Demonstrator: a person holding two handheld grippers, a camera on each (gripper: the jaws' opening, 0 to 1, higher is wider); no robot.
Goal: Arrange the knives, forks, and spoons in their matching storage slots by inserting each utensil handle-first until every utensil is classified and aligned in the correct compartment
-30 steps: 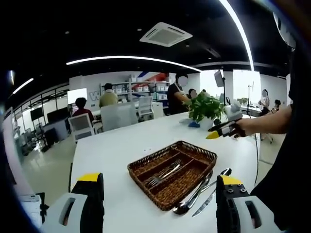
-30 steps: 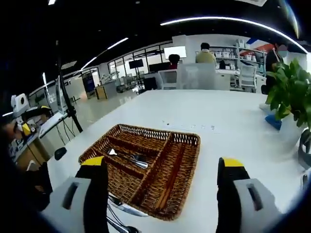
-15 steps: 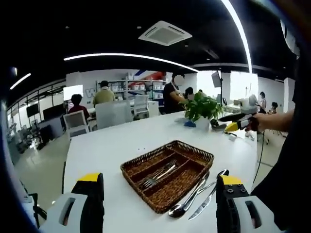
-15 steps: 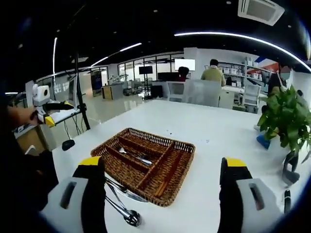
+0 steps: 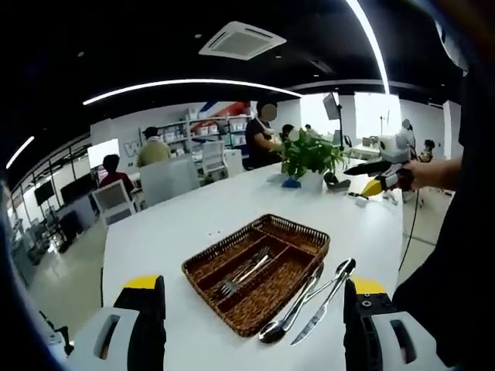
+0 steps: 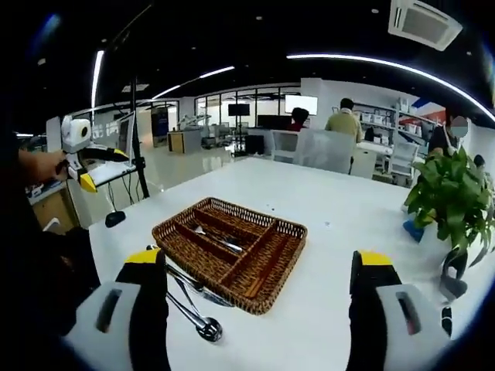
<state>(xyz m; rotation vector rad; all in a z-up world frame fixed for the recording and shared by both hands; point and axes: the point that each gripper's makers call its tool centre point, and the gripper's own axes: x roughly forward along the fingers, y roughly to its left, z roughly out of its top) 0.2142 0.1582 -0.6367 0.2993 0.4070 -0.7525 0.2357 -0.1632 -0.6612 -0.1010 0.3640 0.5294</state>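
Beside the wicker tray (image 5: 255, 272), touching its near long edge, lie a spoon (image 5: 290, 317) and knife (image 5: 323, 303), parallel to it. Both grippers, left (image 5: 251, 328) and right (image 6: 259, 309), hover well back, jaws spread, empty (neither clearly nearer). Forks (image 5: 240, 277) rest in one slot; their handle ends blur together.

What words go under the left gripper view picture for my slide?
Forks lie in the wicker tray; a spoon and knife wait beside it.
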